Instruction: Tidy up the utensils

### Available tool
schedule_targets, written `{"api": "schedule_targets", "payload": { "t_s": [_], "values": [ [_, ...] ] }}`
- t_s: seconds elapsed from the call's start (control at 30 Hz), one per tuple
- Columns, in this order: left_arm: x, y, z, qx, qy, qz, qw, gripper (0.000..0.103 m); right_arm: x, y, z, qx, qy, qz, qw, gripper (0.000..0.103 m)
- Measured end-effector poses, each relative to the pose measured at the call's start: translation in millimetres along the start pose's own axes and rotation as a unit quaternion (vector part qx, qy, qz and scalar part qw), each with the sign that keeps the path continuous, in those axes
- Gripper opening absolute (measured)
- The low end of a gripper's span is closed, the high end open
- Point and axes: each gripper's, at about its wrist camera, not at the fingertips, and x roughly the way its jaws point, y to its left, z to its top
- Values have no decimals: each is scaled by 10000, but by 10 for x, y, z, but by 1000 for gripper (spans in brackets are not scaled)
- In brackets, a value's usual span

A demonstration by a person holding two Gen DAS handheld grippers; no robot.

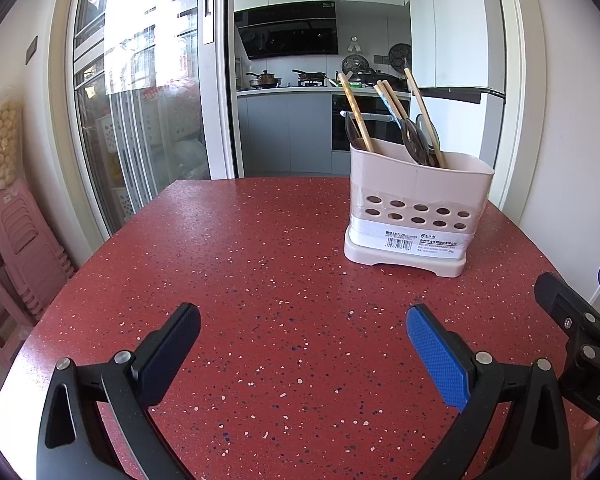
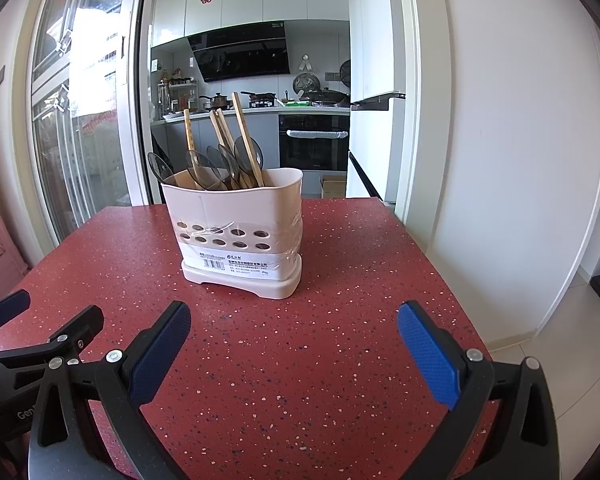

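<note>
Your left gripper (image 1: 303,336) and right gripper (image 2: 294,334) both hover low over the red speckled worktop (image 1: 260,280), fingers spread wide and holding nothing. The pale pink perforated plastic utensil holder (image 2: 240,232) stands upright, well ahead of both. Inside, the wooden chopsticks (image 2: 244,140) and dark translucent spoons (image 2: 200,172) lean together, bowls up; whether a divider separates them I cannot tell. No loose utensil shows on the worktop, so you are likely either finished or about to start. Parked side by side, your grippers leave the holder unobstructed.
</note>
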Motion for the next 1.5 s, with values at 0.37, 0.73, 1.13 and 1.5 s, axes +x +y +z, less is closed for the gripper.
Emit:
{"api": "schedule_targets", "payload": {
  "t_s": [0.37,0.73,1.13,1.5],
  "values": [
    [20,0,0,-11,32,-4,10000,103,-2,-4,0,-4,6,-10,10000,103],
    [19,2,8,4,59,-39,10000,103,3,-20,-16,11,17,-34,10000,103],
    [20,-5,11,17,67,-53,10000,103,1,-28,-15,14,23,-42,10000,103],
    [22,-5,11,10,71,-54,10000,103,3,-26,-14,15,29,-35,10000,103]
  ]
}}
